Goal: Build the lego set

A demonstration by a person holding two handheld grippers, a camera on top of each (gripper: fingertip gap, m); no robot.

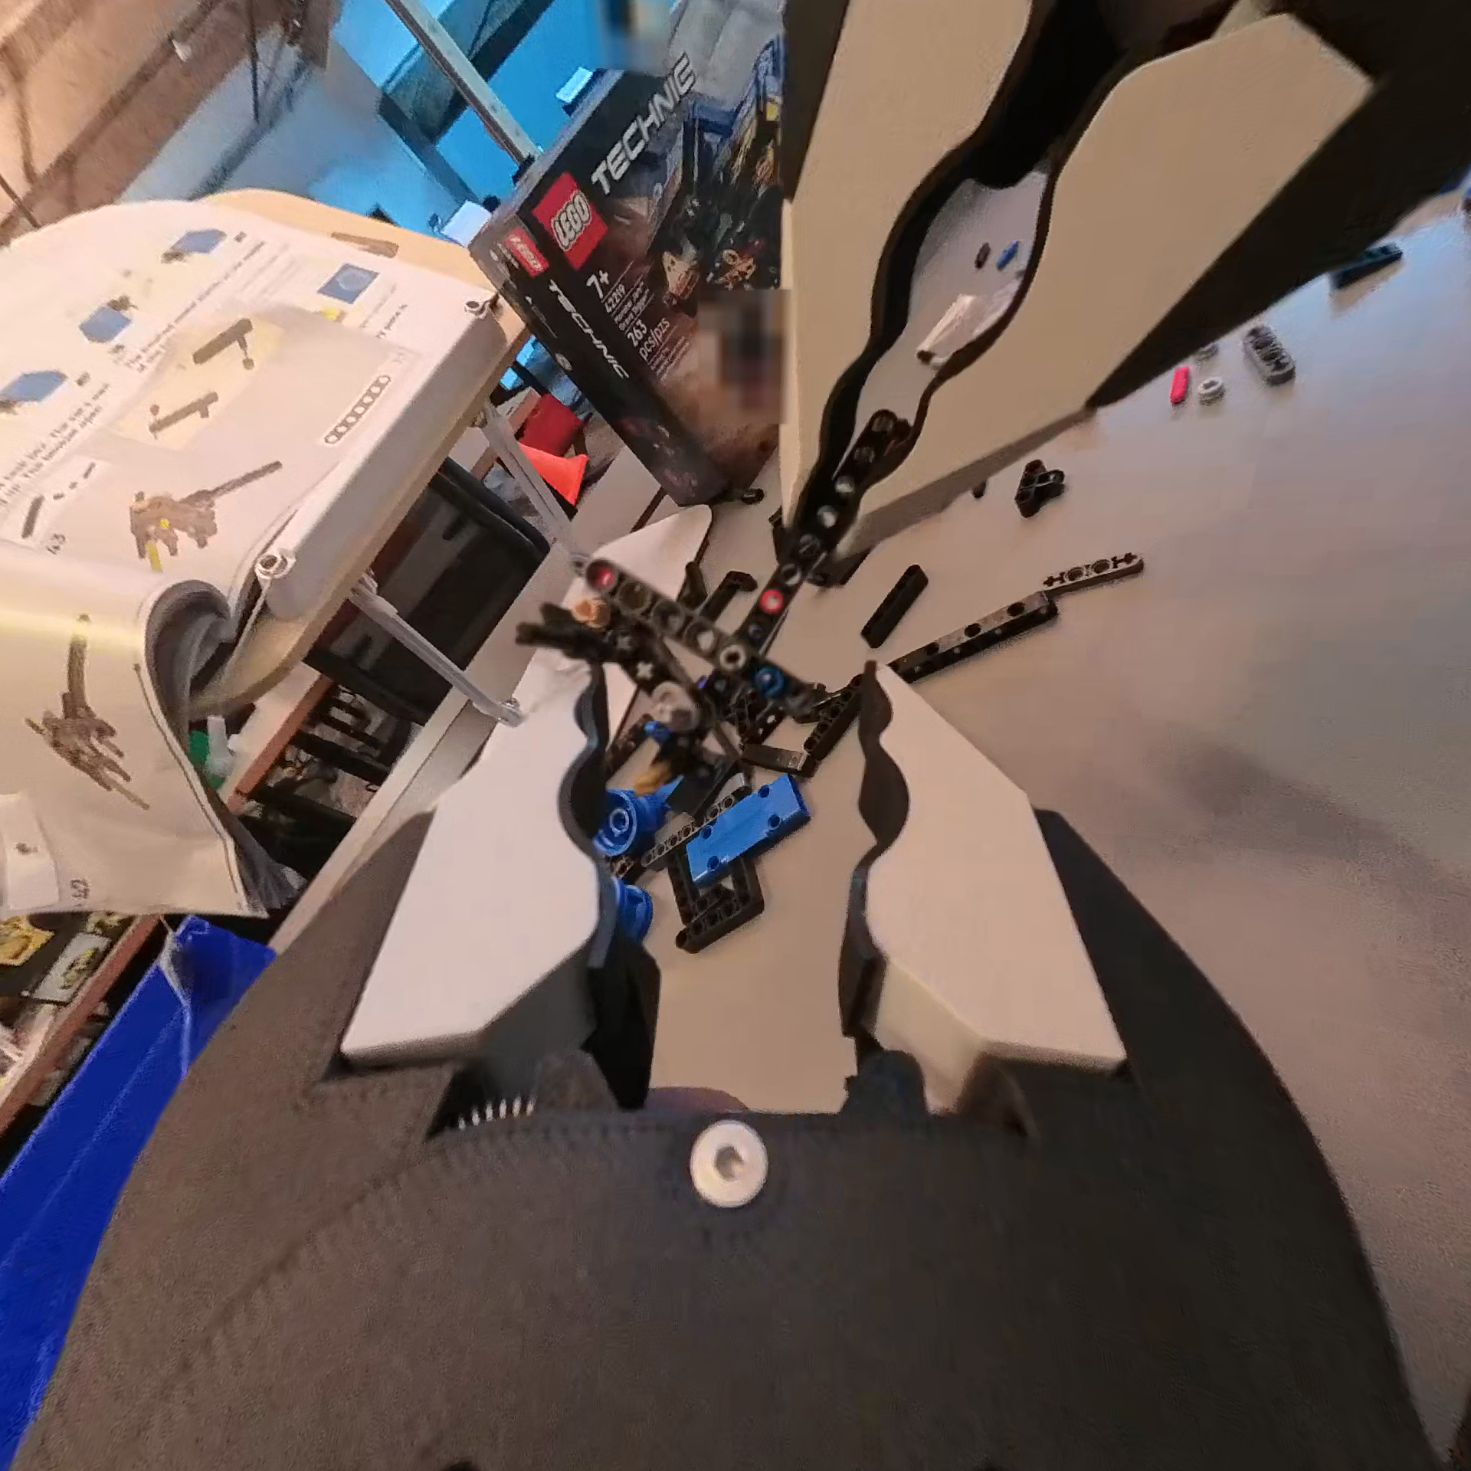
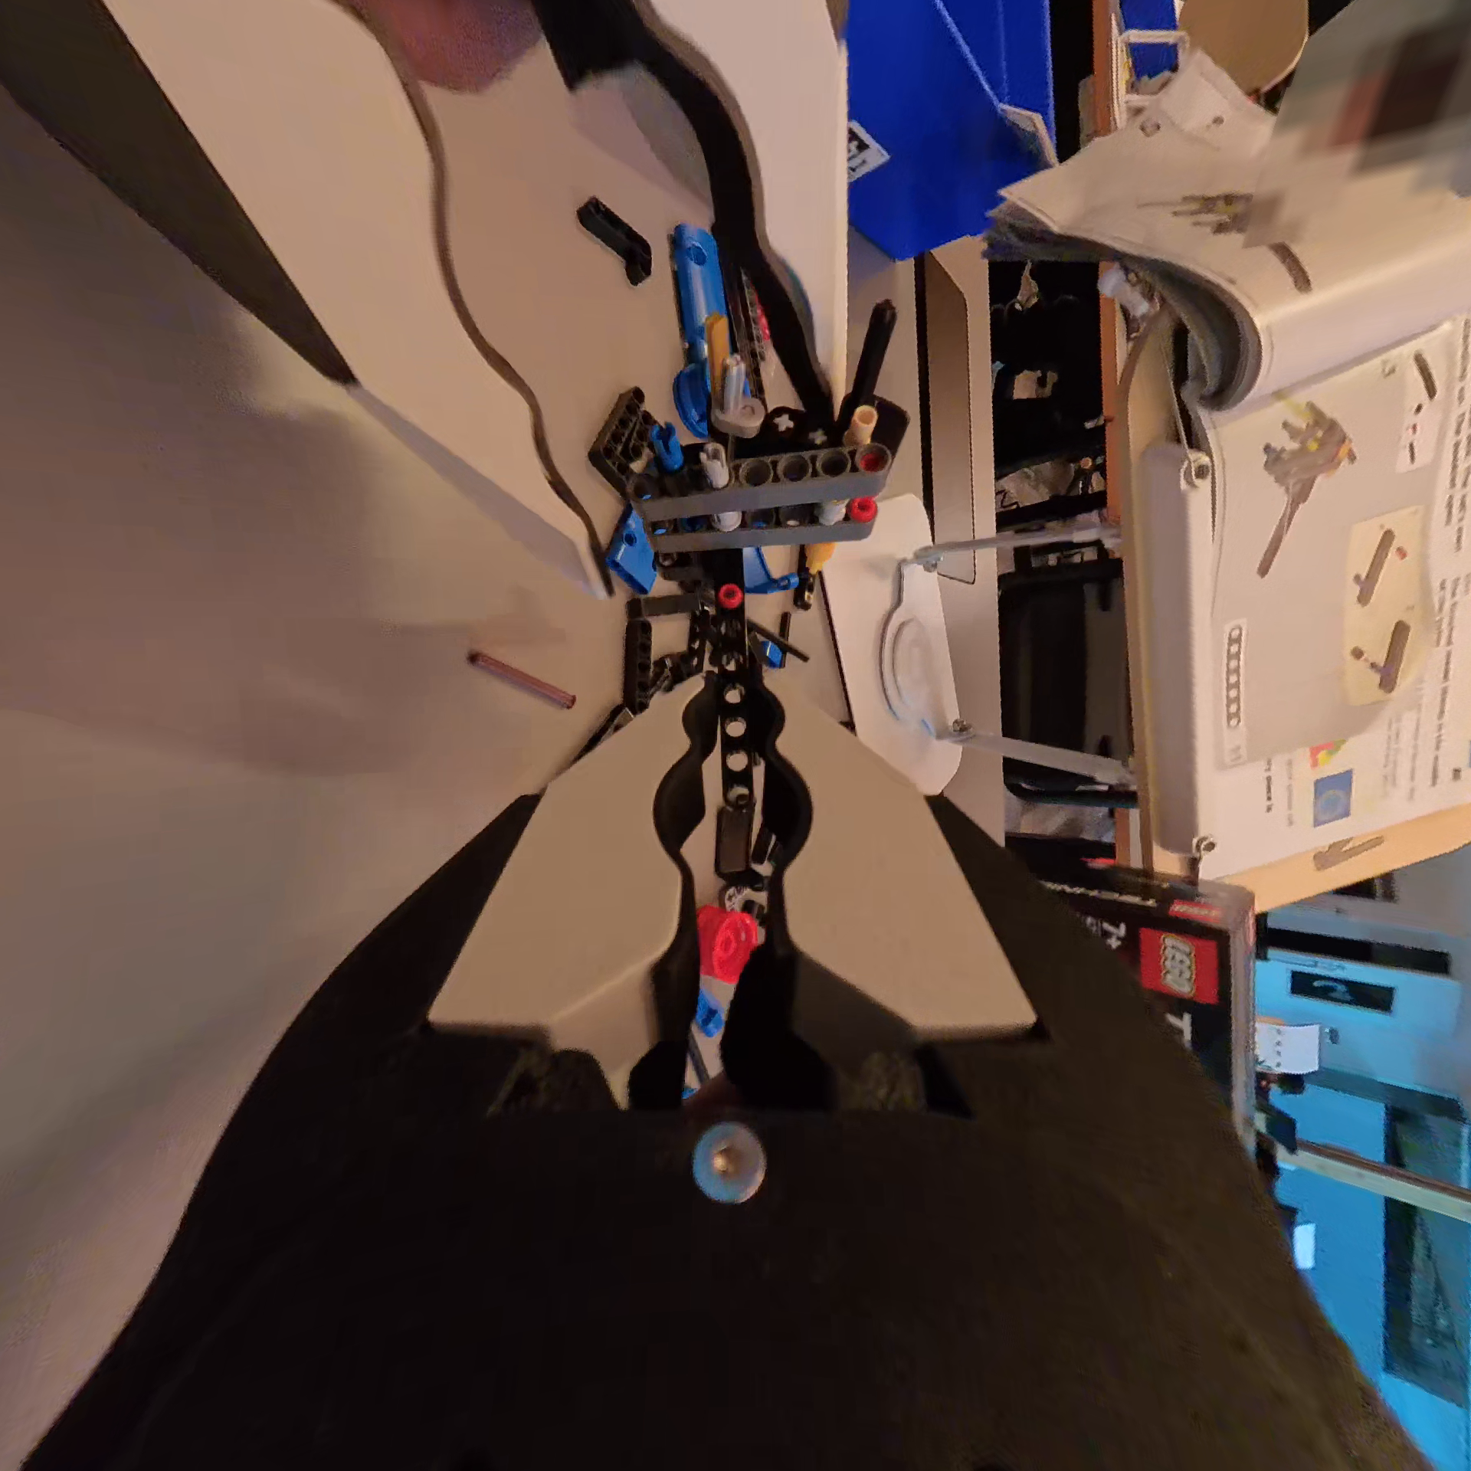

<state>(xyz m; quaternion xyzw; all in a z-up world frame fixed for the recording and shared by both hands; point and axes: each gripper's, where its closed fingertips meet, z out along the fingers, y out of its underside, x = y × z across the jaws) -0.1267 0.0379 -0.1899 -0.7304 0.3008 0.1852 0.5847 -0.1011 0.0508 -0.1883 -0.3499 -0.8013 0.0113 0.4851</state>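
Note:
A half-built assembly of grey beams [image 2: 764, 477] with red, blue and tan pins hangs over the white table [image 1: 1234, 756] near its corner. A long black beam [image 2: 736, 740] sticks out of it. My right gripper [image 2: 734, 704] is shut on that black beam. In the left wrist view it reaches in from the top right [image 1: 820, 541], still holding the beam [image 1: 832, 493]. My left gripper [image 1: 731, 676] is open and empty, its tips just short of the assembly [image 1: 676, 621]. Under it lies a pile of loose parts, among them a blue plate [image 1: 748, 832] and black beams.
An open instruction booklet on a stand [image 1: 199, 398] and the set's box [image 1: 637, 318] stand past the table edge, with a blue bin [image 1: 95, 1154] below. More black beams [image 1: 979, 629] and small parts are scattered to the right. A dark red axle [image 2: 521, 680] lies alone. Less than 4 cm separates the two grippers' tips. My left gripper's tips are some 11 cm from the blue plate [image 1: 748, 832].

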